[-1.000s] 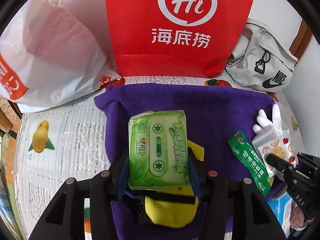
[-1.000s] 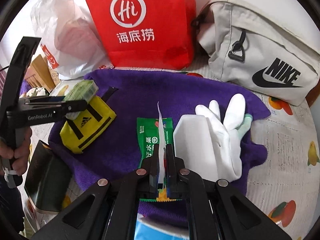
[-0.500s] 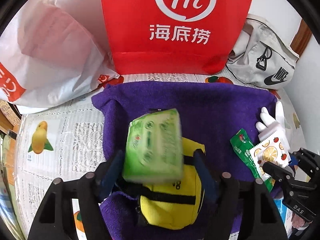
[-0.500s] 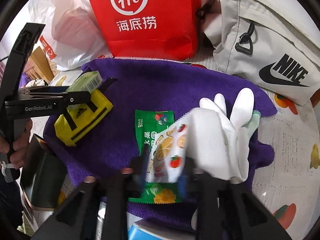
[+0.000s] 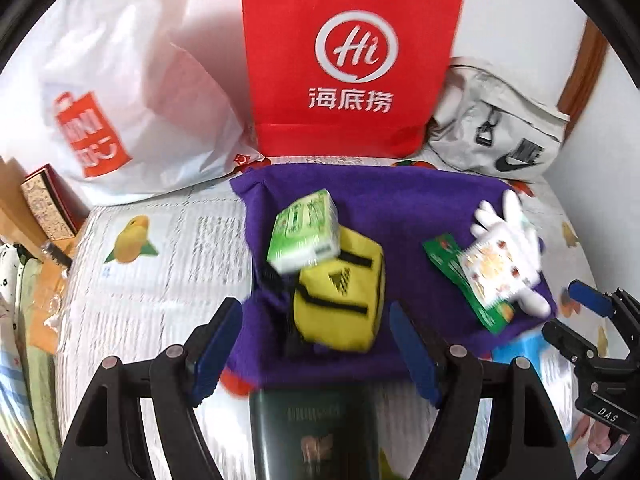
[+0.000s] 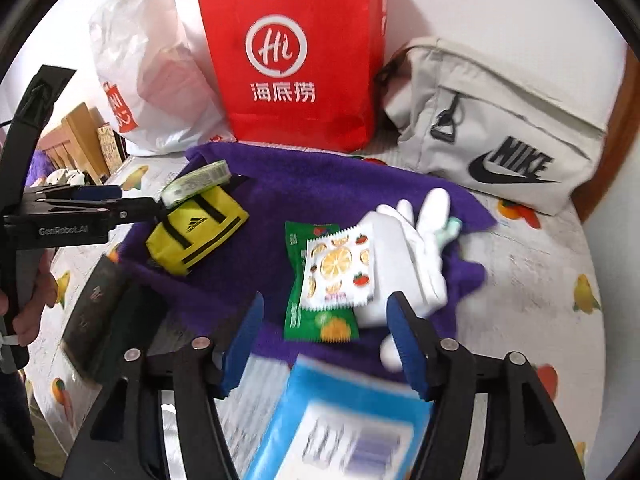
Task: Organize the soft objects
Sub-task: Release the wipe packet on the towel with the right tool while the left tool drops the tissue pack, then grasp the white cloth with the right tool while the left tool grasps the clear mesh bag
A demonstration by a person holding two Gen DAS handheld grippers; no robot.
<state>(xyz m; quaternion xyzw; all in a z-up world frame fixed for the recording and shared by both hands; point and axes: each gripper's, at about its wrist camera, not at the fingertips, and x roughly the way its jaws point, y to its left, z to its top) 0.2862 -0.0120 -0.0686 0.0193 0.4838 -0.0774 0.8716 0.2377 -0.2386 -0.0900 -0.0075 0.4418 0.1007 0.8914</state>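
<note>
- A green soft tissue pack (image 5: pixel 304 230) leaned tilted on a yellow fabric pouch with black straps (image 5: pixel 340 300).
- A white fruit-printed sachet (image 6: pixel 340 272) lay over a green snack packet (image 6: pixel 316 320), apparently touching a white glove (image 6: pixel 416 240).

Desk (image 5: pixel 160 280) under fruit-print cover. Directly on it: purple towel (image 5: pixel 380 200), red paper bag (image 5: pixel 348 60), white plastic bag (image 5: pixel 120 100), grey Nike bag (image 6: pixel 500 128), dark packet (image 6: pixel 100 312), blue pack (image 6: pixel 340 420).

My left gripper (image 5: pixel 316 350) stands open and empty above the purple towel (image 5: pixel 404 200); the green tissue pack (image 5: pixel 304 232) rests on the yellow pouch (image 5: pixel 340 300).
</note>
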